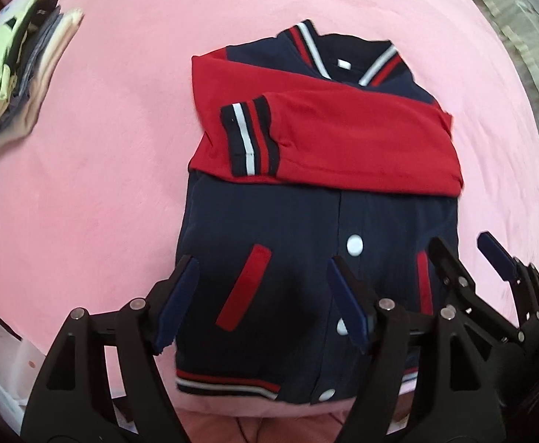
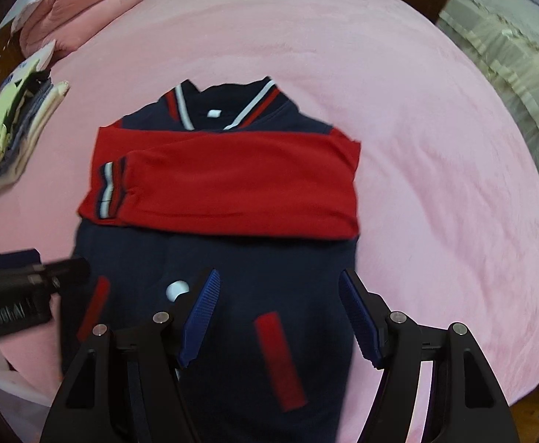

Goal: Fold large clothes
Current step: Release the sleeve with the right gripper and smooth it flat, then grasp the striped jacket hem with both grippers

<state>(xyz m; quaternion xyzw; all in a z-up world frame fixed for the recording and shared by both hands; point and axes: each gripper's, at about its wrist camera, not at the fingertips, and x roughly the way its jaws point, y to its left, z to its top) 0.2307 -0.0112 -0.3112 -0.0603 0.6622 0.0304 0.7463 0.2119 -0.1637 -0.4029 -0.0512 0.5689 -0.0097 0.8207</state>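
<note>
Pink plush bedspread [image 1: 121, 184] covers the whole bed and carries everything. On it, toward the near edge, lies the navy jacket [image 1: 269, 229], front up, collar pointing to the far edge and striped hem [image 1: 228, 384] nearest; its long axis runs near to far. Both red sleeves [image 1: 343, 140] are already crossed flat over the chest, so the next fold, as I judge it, brings hem up to collar. A stack of folded clothes [image 1: 14, 74] sits well apart by the left edge.

Left gripper [image 1: 265, 302] points straight down over the left half of the lower body, with a red pocket trim [image 1: 245, 288] showing between its blue pads [image 1: 180, 306]; right gripper [image 2: 278, 317] hangs over the right half. Both stand wide apart at the jaws with nothing held, and neither is seen pressing the cloth. The hem lies just behind the fingertips of both, so each must draw back toward the near edge to take it; neither is clearly nearer.

Only the left view shows the hem and lower snap [image 1: 327, 394]; the right view cuts it off, yet shows pink pillows [image 2: 85, 7] at the far left corner.
</note>
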